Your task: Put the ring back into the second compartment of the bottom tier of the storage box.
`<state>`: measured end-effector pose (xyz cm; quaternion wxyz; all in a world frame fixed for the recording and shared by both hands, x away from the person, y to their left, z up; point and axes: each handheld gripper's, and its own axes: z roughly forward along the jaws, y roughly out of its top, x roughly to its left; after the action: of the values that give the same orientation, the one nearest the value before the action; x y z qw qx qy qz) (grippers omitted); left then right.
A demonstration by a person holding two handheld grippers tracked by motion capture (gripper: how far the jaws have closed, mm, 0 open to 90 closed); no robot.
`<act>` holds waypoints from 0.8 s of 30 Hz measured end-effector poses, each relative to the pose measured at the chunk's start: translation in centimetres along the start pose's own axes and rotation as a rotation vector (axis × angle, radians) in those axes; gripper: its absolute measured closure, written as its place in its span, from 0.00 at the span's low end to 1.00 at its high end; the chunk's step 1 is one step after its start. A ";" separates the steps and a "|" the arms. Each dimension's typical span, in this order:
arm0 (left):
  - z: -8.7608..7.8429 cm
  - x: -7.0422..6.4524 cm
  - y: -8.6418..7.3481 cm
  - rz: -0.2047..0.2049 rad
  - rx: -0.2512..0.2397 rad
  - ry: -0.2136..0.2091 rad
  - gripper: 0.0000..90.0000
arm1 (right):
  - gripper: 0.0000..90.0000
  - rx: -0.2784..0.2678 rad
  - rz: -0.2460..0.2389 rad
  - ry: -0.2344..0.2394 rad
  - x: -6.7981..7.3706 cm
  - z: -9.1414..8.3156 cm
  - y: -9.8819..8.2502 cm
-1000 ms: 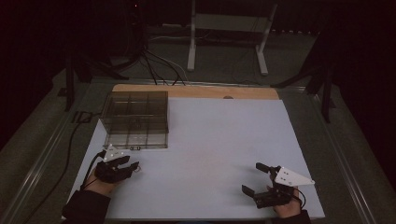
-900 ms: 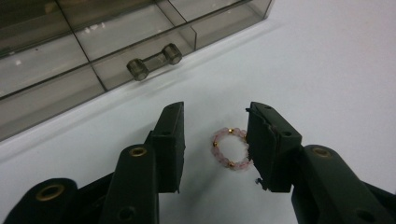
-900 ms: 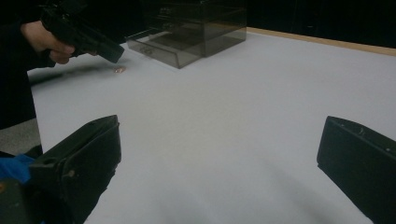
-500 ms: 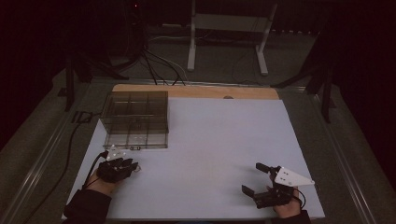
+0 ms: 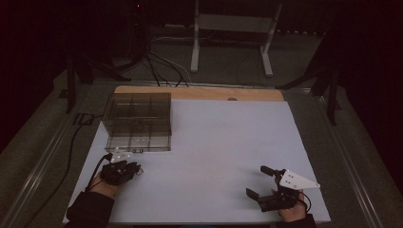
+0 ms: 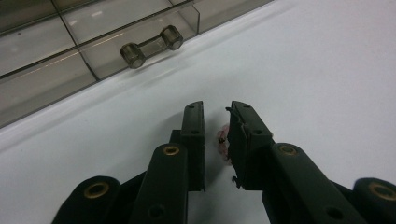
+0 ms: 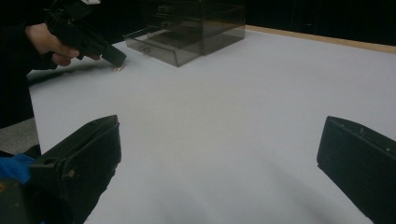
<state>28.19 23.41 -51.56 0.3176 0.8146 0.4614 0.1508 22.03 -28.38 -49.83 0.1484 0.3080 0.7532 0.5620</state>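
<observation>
Pink bit, small, on the white mat near-left, between the closing left gripper jaws, just short of the clear box. Grasped or not: cannot tell. Farther right: right gripper, gaping, holding nothing, well apart from the box.

Quick headcount: two handheld grippers, one at 7 o'clock and one at 5 o'clock. One smoky clear drawer box up at 10 o'clock, with one dumbbell-shaped handle on its bottom drawer. One tiny pink thing on the one white table.
</observation>
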 end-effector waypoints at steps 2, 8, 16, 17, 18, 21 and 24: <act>0.0 -0.1 0.1 0.008 0.005 0.008 0.88 | 0.00 0.001 -0.003 -0.001 0.0 0.0 0.0; 0.0 -0.3 0.2 0.023 0.022 0.011 0.92 | 0.00 0.005 -0.004 0.000 0.1 0.0 0.0; 0.1 -0.3 0.2 0.014 0.030 0.002 0.98 | 0.00 0.012 -0.004 -0.002 0.1 0.1 0.0; 0.1 -0.3 0.2 0.014 0.030 0.002 0.98 | 0.00 0.012 -0.004 -0.002 0.1 0.1 0.0; 0.0 -0.2 0.3 0.006 0.030 -0.002 0.99 | 0.00 0.010 -0.008 -0.003 0.1 0.1 0.0; 0.0 -0.2 0.4 0.011 0.037 0.003 1.00 | 0.00 0.012 -0.003 -0.004 0.1 0.1 0.0; 0.0 -0.6 0.6 0.031 0.046 0.027 1.00 | 0.00 0.009 -0.004 -0.008 0.1 0.1 0.0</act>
<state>28.25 22.68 -51.20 0.2902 0.8267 0.4561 0.1562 22.00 -28.29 -49.86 0.1511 0.3095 0.7558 0.5570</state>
